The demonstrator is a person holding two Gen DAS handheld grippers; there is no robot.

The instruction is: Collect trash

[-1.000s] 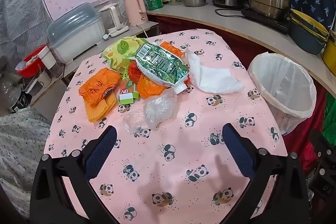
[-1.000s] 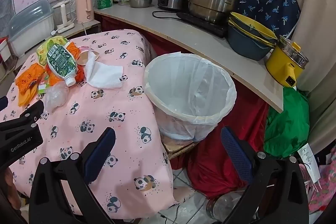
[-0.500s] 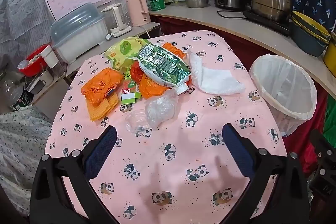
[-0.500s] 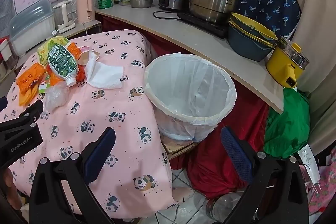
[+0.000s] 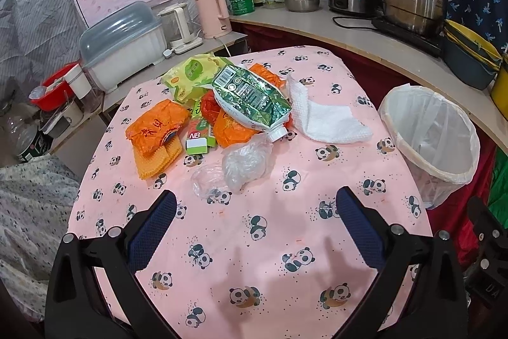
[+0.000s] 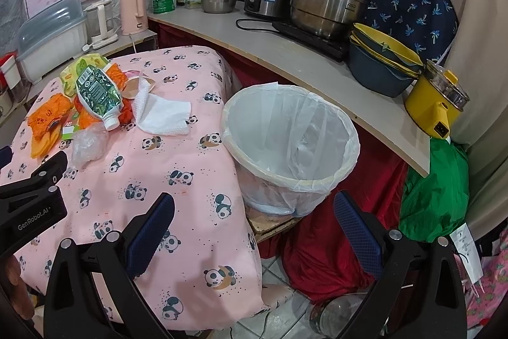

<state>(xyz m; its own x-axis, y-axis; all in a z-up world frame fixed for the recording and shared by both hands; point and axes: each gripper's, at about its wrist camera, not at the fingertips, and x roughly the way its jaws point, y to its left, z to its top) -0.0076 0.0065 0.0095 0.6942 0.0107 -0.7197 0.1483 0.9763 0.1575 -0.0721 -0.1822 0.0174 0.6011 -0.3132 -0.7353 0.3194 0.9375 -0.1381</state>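
Here, over a desk (image 5: pixel 317 243) draped in pink panda-print cloth, I hold my left gripper (image 5: pixel 254 221) with its fingers (image 5: pixel 152 231) spread wide and nothing between them. Ahead of it lies the trash: a crumpled clear plastic bag (image 5: pixel 244 162) nearest the fingers, a small green carton (image 5: pixel 200 138) beyond it, and an orange wrapper (image 5: pixel 155 131) on a stack of orange waffle-textured sheets to the left. A green foil pouch (image 5: pixel 250 97) with a white spout rests on top of more orange wrappers (image 5: pixel 231 129) at the middle of the pile, a yellow-green packet (image 5: pixel 190 75) sits behind it, and a white paper towel (image 5: pixel 324 119) lies just to the right, touching the pouch.

My right gripper (image 6: pixel 254 224) hangs past the desk's right edge, its fingers (image 6: pixel 355 231) likewise spread and empty, facing a waste bin (image 6: pixel 317 180) lined with a white bag. The bin stands just beside the desk, below a grey counter (image 6: pixel 285 53) carrying steel pots (image 6: pixel 330 5), stacked bowls (image 6: pixel 384 69) and a yellow cooker (image 6: pixel 438 100). In the right wrist view the black body of my left gripper (image 6: pixel 35 196) shows at the frame's left edge, above the cloth.
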